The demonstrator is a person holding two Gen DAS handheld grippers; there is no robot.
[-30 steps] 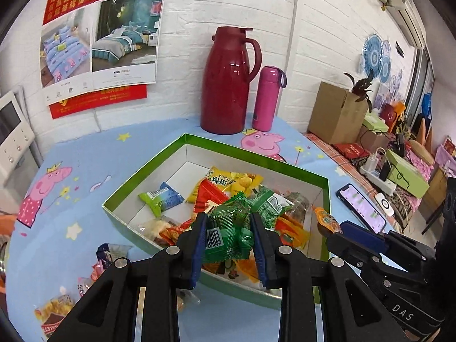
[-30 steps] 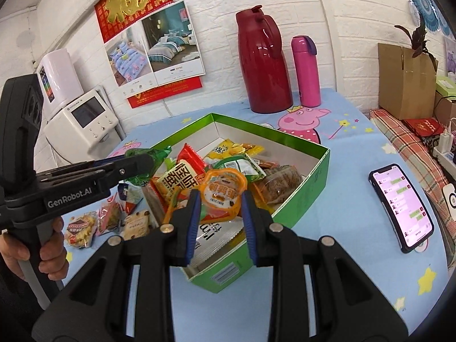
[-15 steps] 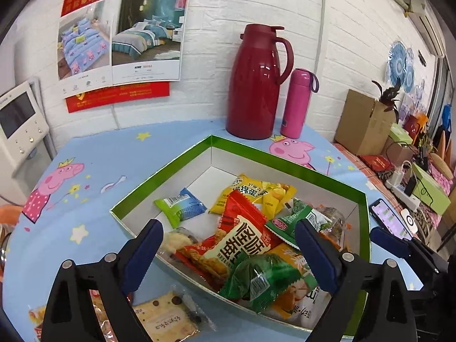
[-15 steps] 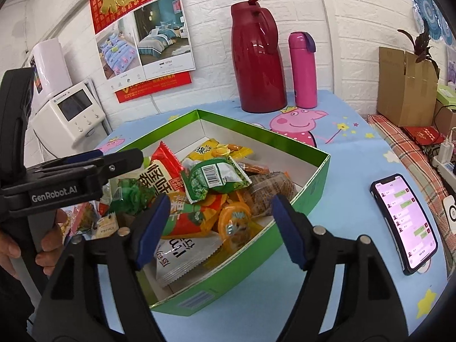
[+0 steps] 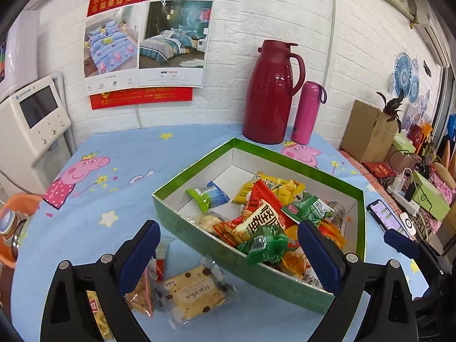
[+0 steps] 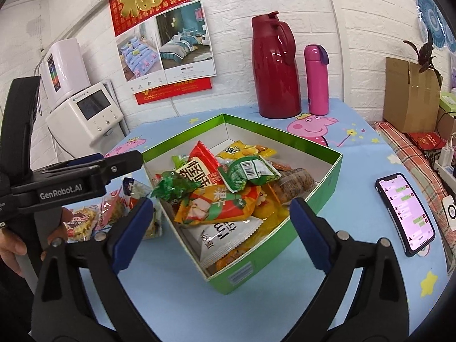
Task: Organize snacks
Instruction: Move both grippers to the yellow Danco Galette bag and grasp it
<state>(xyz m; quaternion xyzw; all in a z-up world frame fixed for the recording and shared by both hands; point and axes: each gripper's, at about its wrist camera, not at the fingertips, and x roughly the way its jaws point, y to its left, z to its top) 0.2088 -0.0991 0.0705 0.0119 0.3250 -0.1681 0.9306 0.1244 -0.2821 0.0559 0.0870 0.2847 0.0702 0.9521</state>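
A green box with a white inside (image 5: 256,269) (image 6: 258,256) sits on the blue cartoon tablecloth, piled with snack packets. A green packet (image 5: 265,243) (image 6: 173,185) lies on the pile by the near rim, beside a red packet (image 5: 266,213) (image 6: 196,168). My left gripper (image 5: 228,233) hangs open over the box's near corner, holding nothing. Below it on the cloth lies a cookie packet (image 5: 193,293). My right gripper (image 6: 221,208) is open above an orange packet (image 6: 219,208) in the box, also holding nothing.
More loose snacks (image 6: 82,222) lie left of the box, near a hand (image 6: 11,245) holding the left tool. A red jug (image 5: 270,94) and pink bottle (image 5: 306,114) stand behind. A phone (image 6: 407,213) lies right. A white appliance (image 5: 34,125) stands far left.
Both grippers were shut on snacks over the box, the left on the green packet and the right on an orange cup. Both have opened, the snacks lie in the box, and the grippers drew back.
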